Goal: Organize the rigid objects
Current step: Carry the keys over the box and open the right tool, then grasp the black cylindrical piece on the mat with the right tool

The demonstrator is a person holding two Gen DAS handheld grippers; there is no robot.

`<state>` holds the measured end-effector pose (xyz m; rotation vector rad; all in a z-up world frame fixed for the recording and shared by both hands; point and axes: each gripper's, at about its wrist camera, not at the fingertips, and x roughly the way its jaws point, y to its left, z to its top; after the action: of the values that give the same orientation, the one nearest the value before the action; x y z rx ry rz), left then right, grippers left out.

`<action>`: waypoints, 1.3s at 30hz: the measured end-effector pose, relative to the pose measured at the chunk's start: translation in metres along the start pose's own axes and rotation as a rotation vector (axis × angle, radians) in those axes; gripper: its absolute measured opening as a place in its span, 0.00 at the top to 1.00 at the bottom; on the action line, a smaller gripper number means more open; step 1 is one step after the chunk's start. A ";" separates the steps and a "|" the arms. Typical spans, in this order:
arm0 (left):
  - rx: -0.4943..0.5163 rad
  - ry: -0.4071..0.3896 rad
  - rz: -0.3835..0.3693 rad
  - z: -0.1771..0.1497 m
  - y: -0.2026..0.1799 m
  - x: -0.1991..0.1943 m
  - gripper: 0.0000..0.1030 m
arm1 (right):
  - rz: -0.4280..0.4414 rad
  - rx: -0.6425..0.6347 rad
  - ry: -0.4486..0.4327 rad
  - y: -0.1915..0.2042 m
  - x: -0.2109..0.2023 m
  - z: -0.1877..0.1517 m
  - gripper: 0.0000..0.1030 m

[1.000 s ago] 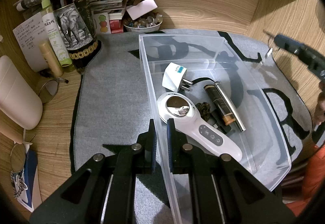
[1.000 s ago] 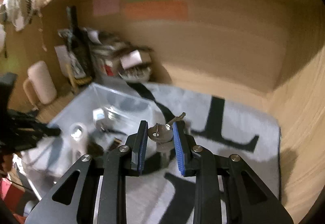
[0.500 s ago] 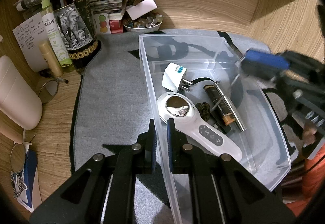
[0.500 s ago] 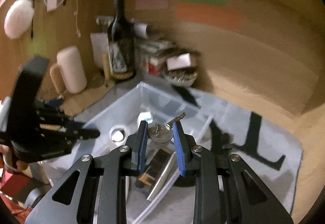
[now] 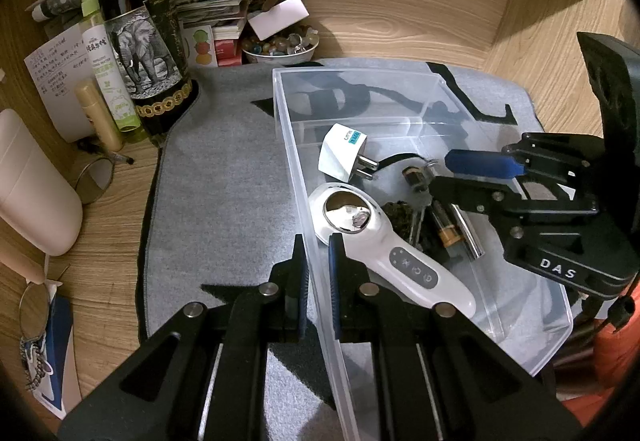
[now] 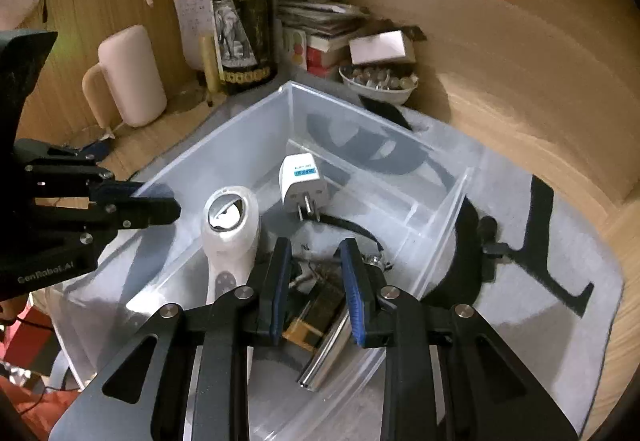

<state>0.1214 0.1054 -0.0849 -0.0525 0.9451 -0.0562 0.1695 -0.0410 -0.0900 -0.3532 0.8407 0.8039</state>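
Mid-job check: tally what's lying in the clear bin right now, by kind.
White plug adapter: 1
White handheld device: 1
Silver metal tube: 1
Brown cylinder: 1
Lock with keys: 1
Dark clump: 1
Black strap: 1
Total in clear bin: 7

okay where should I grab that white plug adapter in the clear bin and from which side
Take the white plug adapter by its flat side faces, coming from above. It lies apart from the other items in the clear bin, prongs toward the clutter, so avoid the prong end.
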 end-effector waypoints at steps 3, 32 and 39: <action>0.000 0.000 0.000 0.000 0.000 0.000 0.92 | 0.000 0.001 -0.005 -0.002 -0.005 0.001 0.71; -0.001 0.003 -0.005 0.001 -0.003 0.001 0.92 | -0.196 0.326 0.081 -0.152 0.052 -0.017 0.55; -0.002 0.001 -0.007 0.000 -0.002 0.001 0.92 | -0.199 0.296 0.059 -0.151 0.057 -0.018 0.80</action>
<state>0.1217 0.1030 -0.0852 -0.0579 0.9465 -0.0620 0.2964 -0.1233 -0.1495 -0.1943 0.9487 0.4773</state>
